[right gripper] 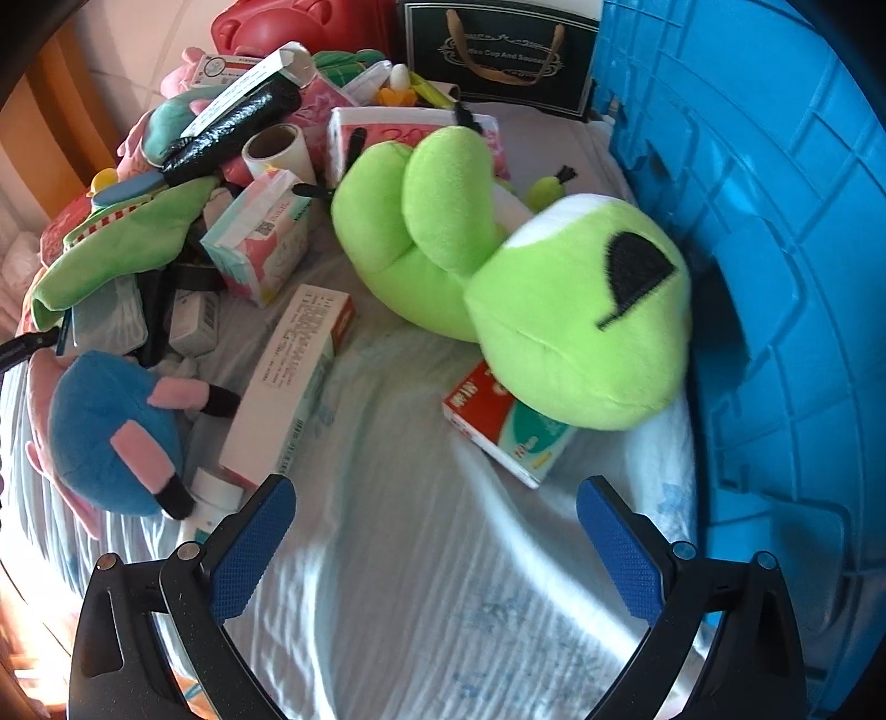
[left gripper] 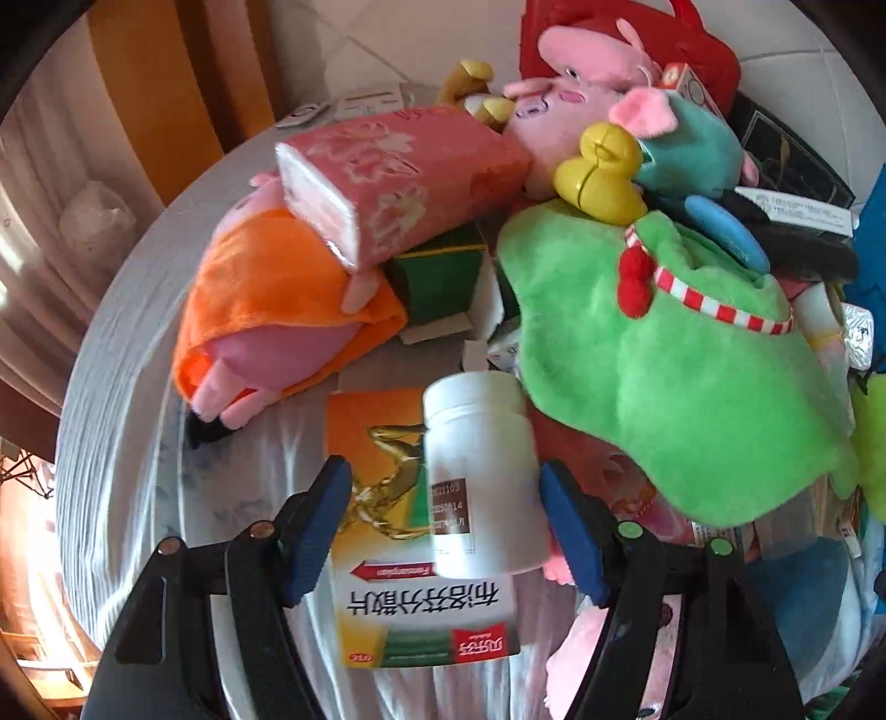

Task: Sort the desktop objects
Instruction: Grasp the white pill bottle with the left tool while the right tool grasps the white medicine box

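Observation:
In the left wrist view my left gripper [left gripper: 446, 526] is open, its blue pads on either side of a white pill bottle [left gripper: 479, 471]. The bottle lies against an orange and white medicine box [left gripper: 412, 598] and sits closer to the right pad. Beyond are a pig plush in orange [left gripper: 266, 310], a pink tissue pack [left gripper: 398, 177] and a green plush garment [left gripper: 664, 382]. In the right wrist view my right gripper [right gripper: 437, 531] is open and empty over bare cloth. Ahead lie a lime green frog plush [right gripper: 554, 293], a red and green box [right gripper: 509, 437] under it, and a long white box [right gripper: 293, 382].
A blue plastic crate [right gripper: 775, 277] fills the right side of the right wrist view. A dark gift bag [right gripper: 498, 55] and a red case [right gripper: 288, 22] stand at the back. A blue plush [right gripper: 116, 437] and a heap of packs and toys crowd the left.

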`<state>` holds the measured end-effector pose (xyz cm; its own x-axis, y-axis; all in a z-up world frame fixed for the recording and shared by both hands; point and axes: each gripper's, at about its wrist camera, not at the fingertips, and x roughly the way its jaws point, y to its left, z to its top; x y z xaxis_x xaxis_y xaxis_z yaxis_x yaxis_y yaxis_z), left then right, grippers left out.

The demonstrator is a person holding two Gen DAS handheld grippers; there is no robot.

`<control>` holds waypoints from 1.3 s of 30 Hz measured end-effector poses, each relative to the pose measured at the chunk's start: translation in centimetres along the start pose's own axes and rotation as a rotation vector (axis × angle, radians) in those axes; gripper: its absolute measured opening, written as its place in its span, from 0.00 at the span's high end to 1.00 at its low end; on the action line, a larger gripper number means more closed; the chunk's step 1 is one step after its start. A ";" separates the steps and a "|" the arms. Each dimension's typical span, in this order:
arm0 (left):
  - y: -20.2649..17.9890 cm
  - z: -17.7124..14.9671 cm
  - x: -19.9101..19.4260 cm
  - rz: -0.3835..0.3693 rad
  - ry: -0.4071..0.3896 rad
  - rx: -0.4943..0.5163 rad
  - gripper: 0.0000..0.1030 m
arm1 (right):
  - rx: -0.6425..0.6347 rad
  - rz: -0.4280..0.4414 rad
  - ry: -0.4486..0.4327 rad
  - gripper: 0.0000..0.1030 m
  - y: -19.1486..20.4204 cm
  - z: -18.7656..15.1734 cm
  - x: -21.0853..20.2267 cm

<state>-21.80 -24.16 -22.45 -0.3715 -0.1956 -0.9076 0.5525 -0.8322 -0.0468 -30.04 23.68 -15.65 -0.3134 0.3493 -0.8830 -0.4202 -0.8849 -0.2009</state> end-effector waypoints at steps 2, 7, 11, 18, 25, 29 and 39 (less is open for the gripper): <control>-0.6 -0.1 0.9 0.011 0.016 0.032 0.55 | 0.003 0.025 0.014 0.00 0.7 0.6 0.6; 0.7 -1.0 -0.4 0.001 -0.007 -0.026 0.56 | -0.006 0.082 0.059 0.00 3.4 2.3 3.2; 1.5 -2.7 -3.1 0.061 -0.066 -0.019 0.56 | 0.000 0.126 0.092 0.04 5.4 3.7 5.3; 3.3 -4.7 -6.6 0.046 -0.114 -0.088 0.56 | 0.009 0.122 0.137 0.49 8.0 5.5 7.9; 3.1 -6.4 -8.6 0.003 -0.137 -0.127 0.56 | -0.030 0.085 0.145 0.56 8.9 5.2 8.6; 2.2 -6.6 -10.9 -0.026 -0.180 -0.122 0.56 | -0.062 0.148 0.084 0.58 8.0 4.6 5.2; -3.8 -5.7 -17.6 -0.119 -0.304 -0.036 0.56 | -0.173 0.231 -0.164 0.98 3.6 3.8 -6.5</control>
<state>-13.18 -14.59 -8.69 -0.6377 -0.2487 -0.7290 0.5159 -0.8407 -0.1645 -32.74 19.42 -9.01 -0.5222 0.1653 -0.8366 -0.1755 -0.9809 -0.0842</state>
